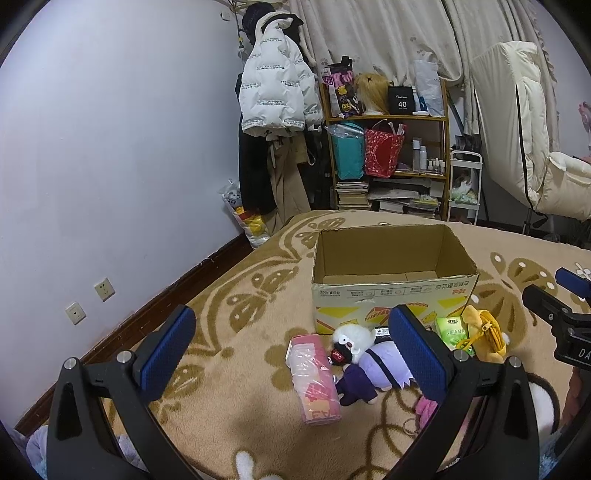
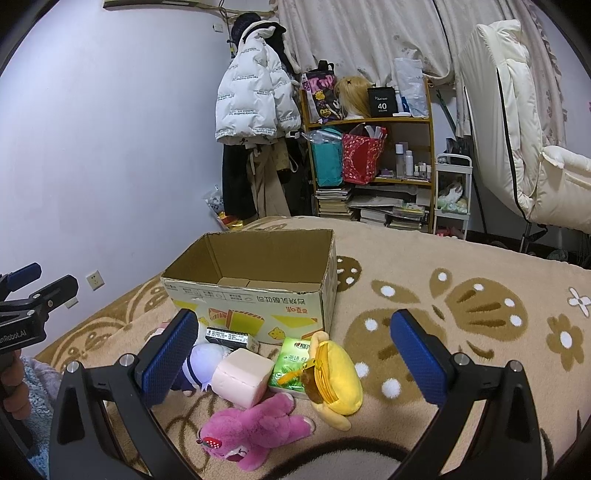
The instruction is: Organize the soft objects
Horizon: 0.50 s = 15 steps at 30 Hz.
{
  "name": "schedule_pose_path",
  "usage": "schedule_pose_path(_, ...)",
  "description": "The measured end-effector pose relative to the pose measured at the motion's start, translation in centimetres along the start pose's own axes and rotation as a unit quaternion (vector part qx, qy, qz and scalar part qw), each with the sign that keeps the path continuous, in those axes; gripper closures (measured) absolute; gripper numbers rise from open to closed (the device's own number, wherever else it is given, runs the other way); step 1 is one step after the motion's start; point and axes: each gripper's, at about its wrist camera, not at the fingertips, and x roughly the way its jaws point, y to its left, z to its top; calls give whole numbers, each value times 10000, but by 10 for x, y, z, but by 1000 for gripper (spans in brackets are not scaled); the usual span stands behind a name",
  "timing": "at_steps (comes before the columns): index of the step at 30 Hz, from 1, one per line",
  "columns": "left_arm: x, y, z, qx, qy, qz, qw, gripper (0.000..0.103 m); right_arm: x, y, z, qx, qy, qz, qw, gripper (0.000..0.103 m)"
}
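Only my right view shows the pink bear (image 2: 255, 432), lying low between my right gripper's (image 2: 295, 354) spread jaws. My left gripper (image 1: 291, 354) gapes too, framing the purple doll (image 1: 369, 365).

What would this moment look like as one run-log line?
stage: before first pick | left gripper: open, empty | right gripper: open, empty | cardboard box: empty | pink bear: on blanket

A white puffer jacket (image 1: 275, 83) hangs on the lavender wall (image 1: 110, 147). Beside it, a wooden shelf unit (image 1: 388, 120) holds a blonde wig (image 1: 373, 90), a teal bag (image 1: 347, 151), a red bag (image 1: 382, 151) and stacked books (image 1: 352, 194). Cream curtains (image 1: 388, 33) hang behind. A cream padded chair (image 1: 524, 147) stands at right.
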Motion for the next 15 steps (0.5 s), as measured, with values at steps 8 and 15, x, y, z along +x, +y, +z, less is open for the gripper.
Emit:
schedule_pose_path(8, 0, 0, 0, 0, 3, -10, 10000, 0, 0, 0, 0, -1, 9, -12, 10000, 0)
schedule_pose_path(15, 1, 0, -2, 4, 8, -5, 10000, 0, -4, 1, 5, -14, 21, -1, 10000, 0)
